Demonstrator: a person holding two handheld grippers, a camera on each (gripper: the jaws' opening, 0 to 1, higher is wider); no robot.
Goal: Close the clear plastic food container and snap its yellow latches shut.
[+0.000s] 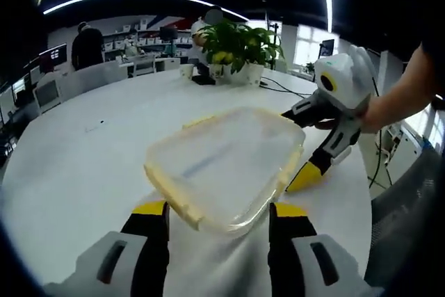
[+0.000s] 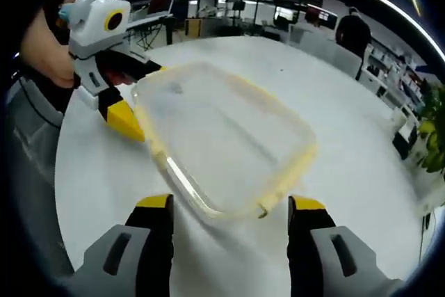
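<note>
I am holding my left gripper [image 1: 219,208] wide apart at the near edge of the clear plastic food container [image 1: 226,165], which is lying on the white round table [image 1: 83,165]. At its far side my right gripper [image 1: 314,151] is reaching in, jaws also spread, beside a yellow latch [image 2: 165,149]

A: Can you make out the latches on the container [image 1: 224,165]?

B: Hardly. The yellow rim is blurred in both views, and its near edge dips behind the left gripper [image 1: 217,215] fingers [image 1: 151,213].

A: And the right gripper [image 2: 229,210]?

B: Its lower body is cut off by the picture's edge. Where it shows in the left gripper view, one finger is hidden behind the container's far corner, so contact can't be told.

A: The person [image 1: 87,45] in the background?

B: Too small to tell anything.
</note>
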